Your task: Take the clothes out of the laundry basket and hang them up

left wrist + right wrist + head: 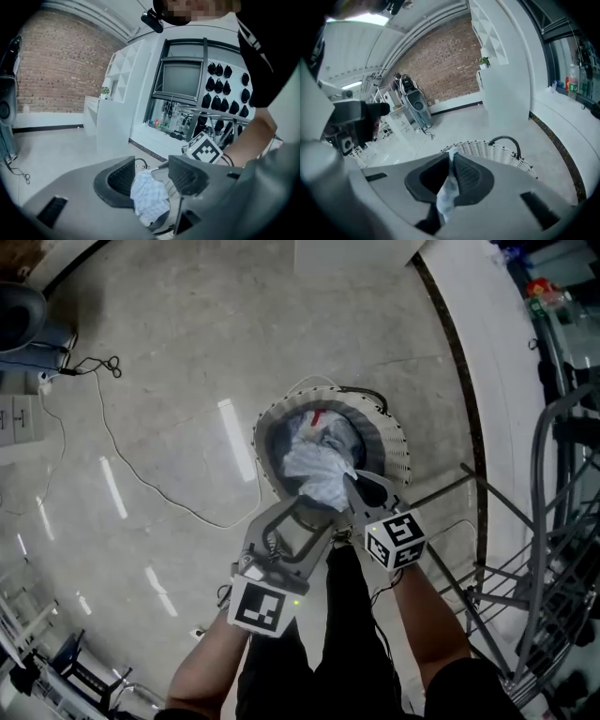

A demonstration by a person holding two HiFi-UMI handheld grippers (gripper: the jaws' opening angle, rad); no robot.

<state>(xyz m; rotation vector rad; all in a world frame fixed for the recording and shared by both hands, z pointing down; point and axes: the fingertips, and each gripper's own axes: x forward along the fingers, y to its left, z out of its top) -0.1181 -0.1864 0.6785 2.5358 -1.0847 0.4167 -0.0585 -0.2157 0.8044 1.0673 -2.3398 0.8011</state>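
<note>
At six o'clock of the basket: left gripper [302, 514] jaws apart, checked cloth [314, 474] showing in gap, contact unclear. Beyond, right gripper [361, 493] pinched on that cloth, over wicker laundry basket [399, 452]; contents mostly hidden.

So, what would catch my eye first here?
The white wicker basket in the middle of the grey floor, with clothes in it. Just above it, the right tongs pinch a pale checked cloth, while the left tongs stand open beside it. A metal rack stands at the right edge.
</note>
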